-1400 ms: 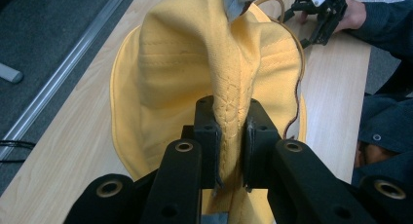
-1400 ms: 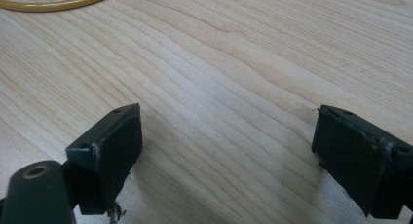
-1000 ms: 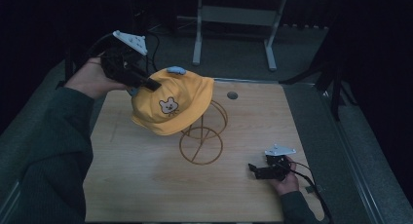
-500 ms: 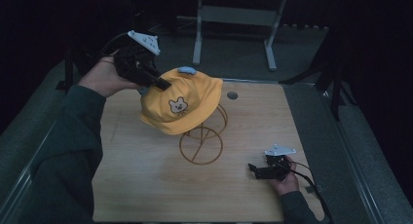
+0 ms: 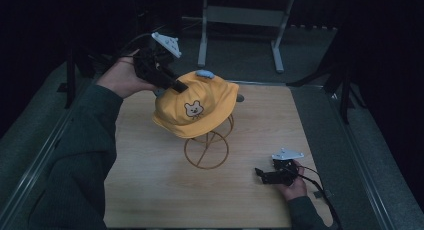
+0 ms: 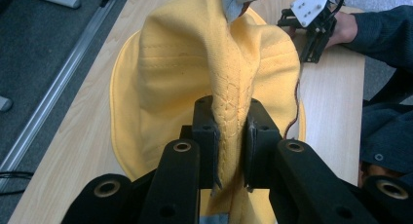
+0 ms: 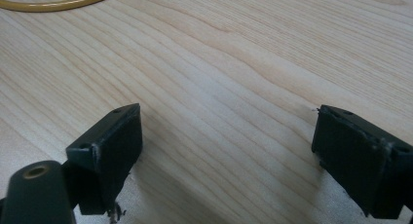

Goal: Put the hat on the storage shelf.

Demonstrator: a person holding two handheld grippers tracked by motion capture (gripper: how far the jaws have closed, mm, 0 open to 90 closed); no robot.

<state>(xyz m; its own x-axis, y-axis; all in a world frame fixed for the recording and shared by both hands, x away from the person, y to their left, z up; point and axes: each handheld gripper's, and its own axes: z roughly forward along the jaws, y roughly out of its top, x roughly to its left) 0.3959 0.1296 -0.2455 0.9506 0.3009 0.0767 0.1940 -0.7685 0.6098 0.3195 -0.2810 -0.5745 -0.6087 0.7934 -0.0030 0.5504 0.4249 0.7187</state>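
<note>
Desk [image 5: 150,190] centre taken by wire stand [image 5: 206,150] with yellow cap [image 5: 197,107] draped over it. Bare wood lies open on the near-left and far-right. Right gripper [image 5: 260,174] rests near-right, apart from the stand's base ring.

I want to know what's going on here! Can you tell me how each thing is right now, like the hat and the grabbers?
Yellow cap: draped over the stand, its fabric pinched.
Left gripper: shut on the cap.
Right gripper: open, low over the table, holding nothing.
Wire stand: upright on the table.
</note>
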